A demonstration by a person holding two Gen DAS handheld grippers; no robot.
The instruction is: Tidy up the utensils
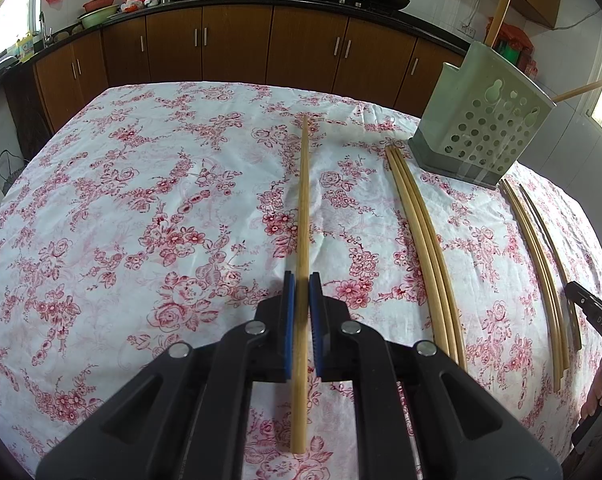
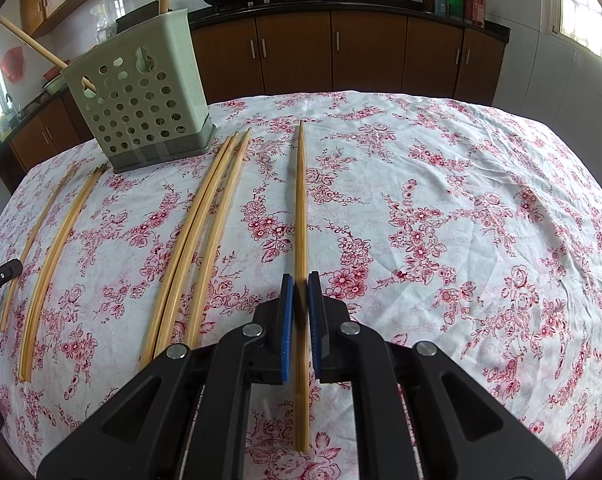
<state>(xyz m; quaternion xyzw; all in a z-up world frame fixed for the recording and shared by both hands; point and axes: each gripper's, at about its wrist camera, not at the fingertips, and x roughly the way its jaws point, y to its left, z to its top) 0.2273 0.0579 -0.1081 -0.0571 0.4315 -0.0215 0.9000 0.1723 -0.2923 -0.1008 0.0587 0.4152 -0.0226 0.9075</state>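
Floral tablecloth [image 1: 141,200], kitchen cabinets far. My left gripper [image 1: 301,280] clamped on chopstick [image 1: 304,200]; right gripper [image 2: 300,280] clamped on another chopstick [image 2: 300,200]. Holder [image 1: 481,128] far right. I judge: lift level, tip thin ends into holder.

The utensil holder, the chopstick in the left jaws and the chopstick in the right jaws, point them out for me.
utensil holder [image 1: 487,132], left wrist view, perforated front wall.
left chopstick [image 1: 304,200], left wrist view, mid shaft.
right chopstick [image 2: 300,200], right wrist view, mid shaft.
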